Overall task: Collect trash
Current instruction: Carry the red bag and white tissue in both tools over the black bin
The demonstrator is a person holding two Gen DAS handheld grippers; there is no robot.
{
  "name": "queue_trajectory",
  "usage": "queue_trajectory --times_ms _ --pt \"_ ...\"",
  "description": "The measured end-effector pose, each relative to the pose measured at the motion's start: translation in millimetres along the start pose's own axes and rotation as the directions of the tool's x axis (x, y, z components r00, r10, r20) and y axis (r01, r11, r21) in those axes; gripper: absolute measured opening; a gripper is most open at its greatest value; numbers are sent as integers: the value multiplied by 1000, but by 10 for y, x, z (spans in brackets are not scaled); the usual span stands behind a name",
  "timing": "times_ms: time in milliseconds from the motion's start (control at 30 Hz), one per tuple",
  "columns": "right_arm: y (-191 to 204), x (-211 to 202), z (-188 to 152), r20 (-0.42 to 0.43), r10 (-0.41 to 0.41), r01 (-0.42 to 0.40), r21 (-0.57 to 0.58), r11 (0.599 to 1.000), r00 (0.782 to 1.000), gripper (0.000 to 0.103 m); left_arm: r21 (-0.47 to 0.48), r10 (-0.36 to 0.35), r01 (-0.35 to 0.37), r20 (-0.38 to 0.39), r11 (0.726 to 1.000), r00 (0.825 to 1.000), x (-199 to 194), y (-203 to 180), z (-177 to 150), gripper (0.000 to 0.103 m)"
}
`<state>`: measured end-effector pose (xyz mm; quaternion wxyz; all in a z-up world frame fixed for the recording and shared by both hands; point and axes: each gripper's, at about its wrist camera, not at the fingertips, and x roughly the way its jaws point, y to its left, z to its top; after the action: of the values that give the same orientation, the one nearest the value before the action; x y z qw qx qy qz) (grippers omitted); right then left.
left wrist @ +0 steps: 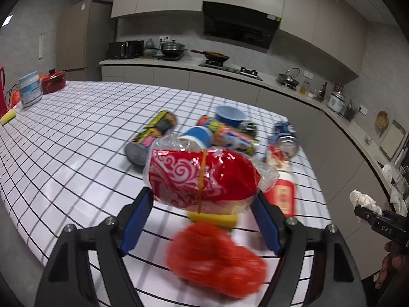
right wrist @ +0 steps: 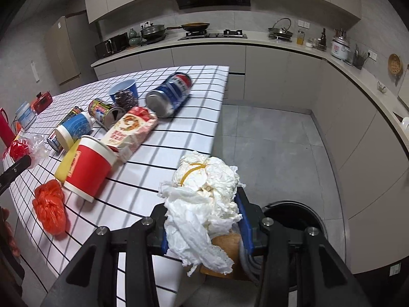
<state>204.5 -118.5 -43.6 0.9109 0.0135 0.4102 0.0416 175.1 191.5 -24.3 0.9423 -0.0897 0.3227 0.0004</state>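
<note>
My left gripper (left wrist: 203,192) is shut on a red patterned plastic wrapper (left wrist: 202,179) and holds it above the checkered table (left wrist: 76,138). My right gripper (right wrist: 204,215) is shut on a wad of white tissue paper (right wrist: 204,186) with a yellow rubber band, held past the table's edge, with a black trash bin (right wrist: 294,217) on the floor behind it. On the table lie a red paper cup (right wrist: 89,163), an orange plastic bag (right wrist: 49,206), a Pepsi can (right wrist: 170,94), a snack pouch (right wrist: 133,128), blue cups (right wrist: 74,128) and tins (right wrist: 104,111).
A red pot (left wrist: 52,80) and a white tub (left wrist: 30,92) stand at the table's far left. A yellow sponge (left wrist: 212,218) lies under the held wrapper. Kitchen counters with stove and pans (right wrist: 194,26) run along the back and right walls. Grey floor lies right of the table.
</note>
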Motion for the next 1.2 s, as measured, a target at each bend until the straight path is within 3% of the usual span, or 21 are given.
queue_trajectory --times_ms 300,633,900,1200 --pt "-806 -283 -137 10 -28 27 40 999 1000 45 54 -63 63 -5 997 998 -108 -867 -145 78" --pt "-1551 -333 -470 -21 -35 36 67 997 999 45 123 -167 173 -61 977 984 -31 -1843 -450 78" --pt "-1977 -101 -750 -52 5 -4 22 1000 999 45 158 -205 219 -104 963 973 103 -2417 -678 78" --pt "-2244 363 -1097 -126 64 -72 -62 995 990 45 165 -224 259 -203 952 953 403 -2997 -1180 78"
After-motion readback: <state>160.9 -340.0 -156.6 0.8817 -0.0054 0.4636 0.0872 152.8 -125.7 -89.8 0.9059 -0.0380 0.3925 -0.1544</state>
